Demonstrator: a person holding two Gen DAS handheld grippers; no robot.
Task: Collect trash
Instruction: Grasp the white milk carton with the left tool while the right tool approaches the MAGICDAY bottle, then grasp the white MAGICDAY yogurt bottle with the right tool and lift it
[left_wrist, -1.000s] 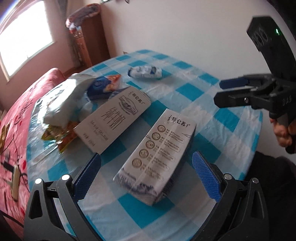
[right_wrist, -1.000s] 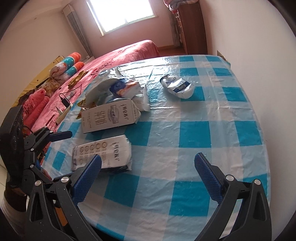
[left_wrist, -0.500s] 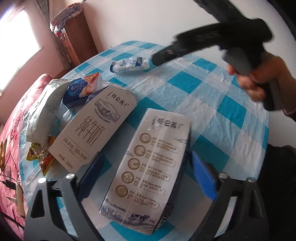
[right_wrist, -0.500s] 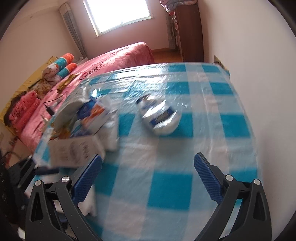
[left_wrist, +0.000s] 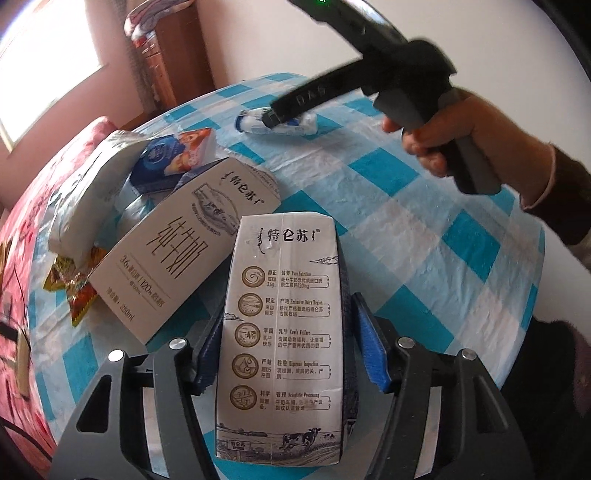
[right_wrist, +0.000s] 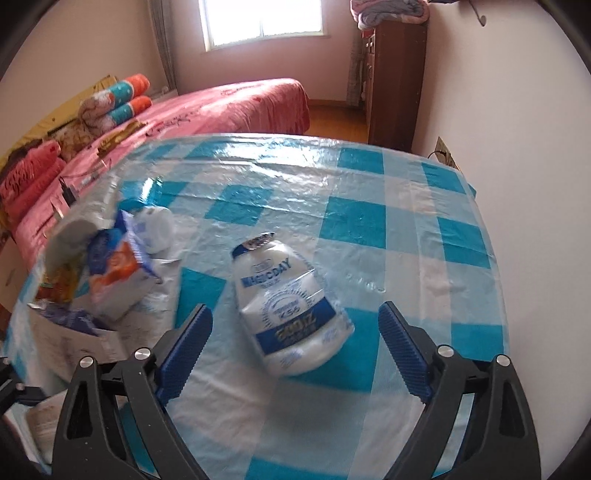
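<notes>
Trash lies scattered on a round surface (right_wrist: 406, 229) covered with a blue-and-white checked plastic cloth. Left tongs (left_wrist: 284, 354): narrowed around a milk carton (left_wrist: 284, 325) lying flat at the near edge — the left pad is against the carton's side, while a thin gap shows at the right pad, so a firm grip cannot be confirmed. A second milk carton (left_wrist: 184, 254) lies just beside it, angled toward the far left. Behind that sit a small blue-and-orange carton (left_wrist: 173, 158), a white bag (left_wrist: 88, 192) and foil wrappers (left_wrist: 74, 284) at the surface's left edge.

Right tongs (right_wrist: 291, 347): wide open, holding nothing, positioned low over a crumpled white-and-blue pouch (right_wrist: 288, 299) that lies between the two pads without touching either. In the left view the right tongs (left_wrist: 273, 118) reach over the same pouch (left_wrist: 291, 125) at the far side.

Room: a bed (right_wrist: 221, 107) with a pink-red cover stands beyond the surface, rolled bedding at its left — a bright window (right_wrist: 262, 18) behind, a wooden cabinet (right_wrist: 391, 81) against the white wall to the right.
</notes>
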